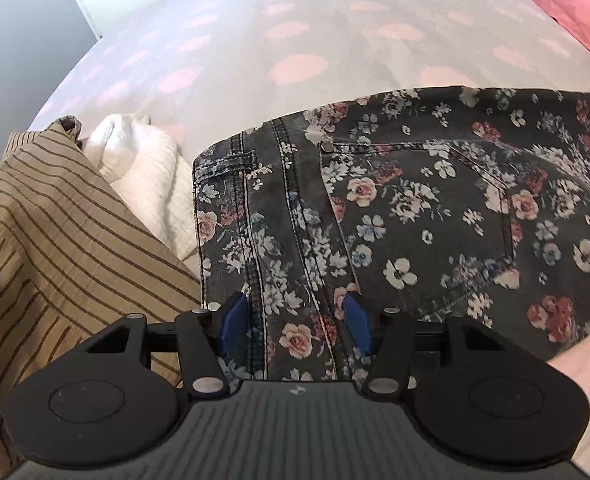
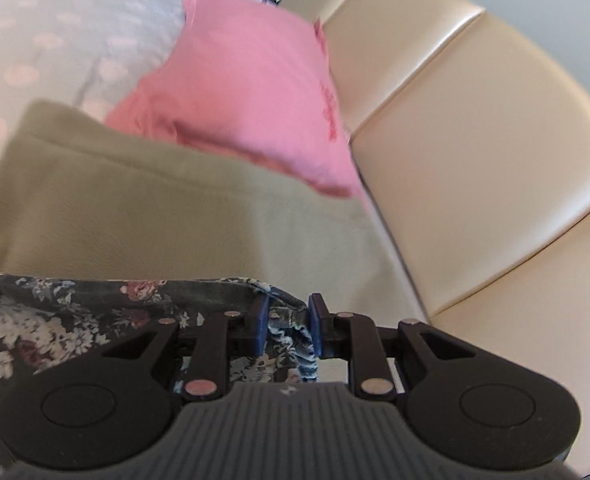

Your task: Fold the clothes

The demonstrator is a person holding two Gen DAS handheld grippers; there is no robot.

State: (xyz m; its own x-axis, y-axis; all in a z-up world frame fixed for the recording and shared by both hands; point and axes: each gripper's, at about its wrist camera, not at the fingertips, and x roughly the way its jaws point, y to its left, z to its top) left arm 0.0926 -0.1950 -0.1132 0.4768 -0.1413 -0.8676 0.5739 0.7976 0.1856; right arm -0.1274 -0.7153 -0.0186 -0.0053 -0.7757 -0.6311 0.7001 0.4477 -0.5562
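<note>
Dark floral jeans (image 1: 415,208) lie spread on the bed, back pocket and waistband facing up. My left gripper (image 1: 295,320) points down over the waistband end. Its blue pads (image 1: 235,320) stand well apart, and the cloth lies flat between them with no sign of a pinch. In the right wrist view my right gripper (image 2: 289,322) is shut on a bunched fold of the same floral jeans (image 2: 55,320). It holds that fold lifted above an olive cloth (image 2: 135,200).
A tan striped garment (image 1: 35,240) and a white ribbed one (image 1: 151,176) lie left of the jeans. The bedspread (image 1: 295,40) is pale with pink dots. A pink pillow (image 2: 247,92) rests against a cream padded headboard (image 2: 475,140).
</note>
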